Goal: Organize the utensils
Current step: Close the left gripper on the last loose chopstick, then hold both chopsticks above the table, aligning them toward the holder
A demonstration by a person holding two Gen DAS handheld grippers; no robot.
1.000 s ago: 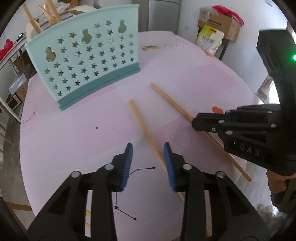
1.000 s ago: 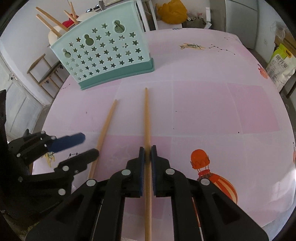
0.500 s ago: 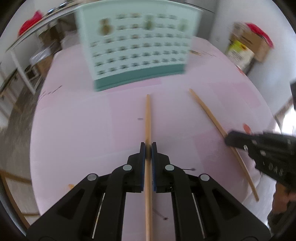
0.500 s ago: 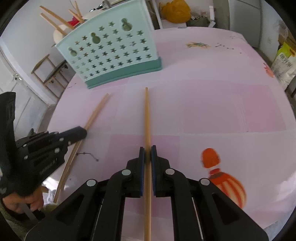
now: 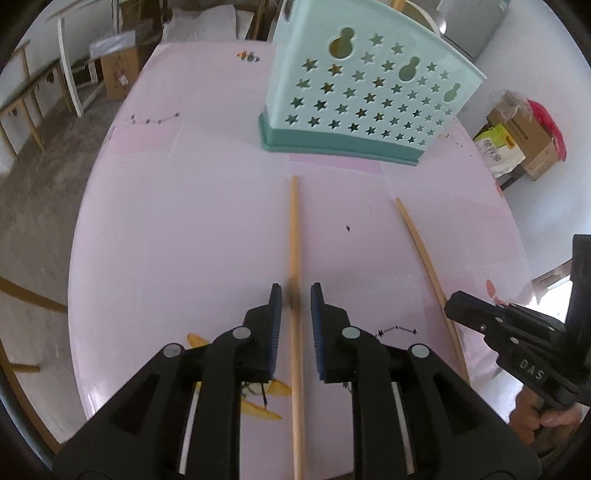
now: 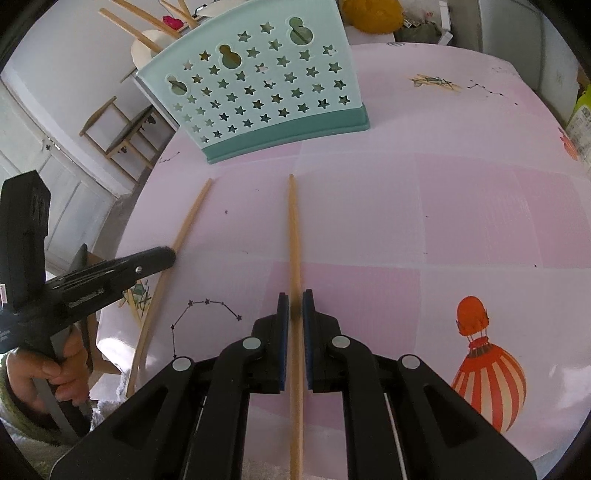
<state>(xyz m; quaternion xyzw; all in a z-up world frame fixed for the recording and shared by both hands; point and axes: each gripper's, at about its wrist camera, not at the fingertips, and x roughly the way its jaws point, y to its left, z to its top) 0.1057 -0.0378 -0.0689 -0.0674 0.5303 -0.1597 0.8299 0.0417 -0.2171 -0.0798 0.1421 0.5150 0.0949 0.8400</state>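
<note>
Two wooden chopsticks lie over the pink table. My left gripper (image 5: 295,301) straddles one chopstick (image 5: 294,236); its jaws stand slightly apart, with a small gap each side of the stick. My right gripper (image 6: 294,304) is shut on the other chopstick (image 6: 293,229), which points at the mint utensil holder (image 6: 258,92). The holder, with star cut-outs, stands upright at the far side of the table (image 5: 369,96). Each view shows the other gripper and its chopstick to the side: the right gripper (image 5: 452,304) with its chopstick (image 5: 421,251), and the left gripper (image 6: 168,254) with its chopstick (image 6: 184,229).
The round pink table (image 6: 461,206) has balloon and constellation prints. Wooden chairs (image 6: 122,129) stand past its far left edge. Cardboard boxes and bags (image 5: 517,136) sit on the floor to the right. More chopsticks (image 6: 140,22) stick up behind the holder.
My left gripper closed on its chopstick half a second ago and now stands slightly open around it. Both views have swung, and the holder looks closer. The right gripper stays shut on its chopstick.
</note>
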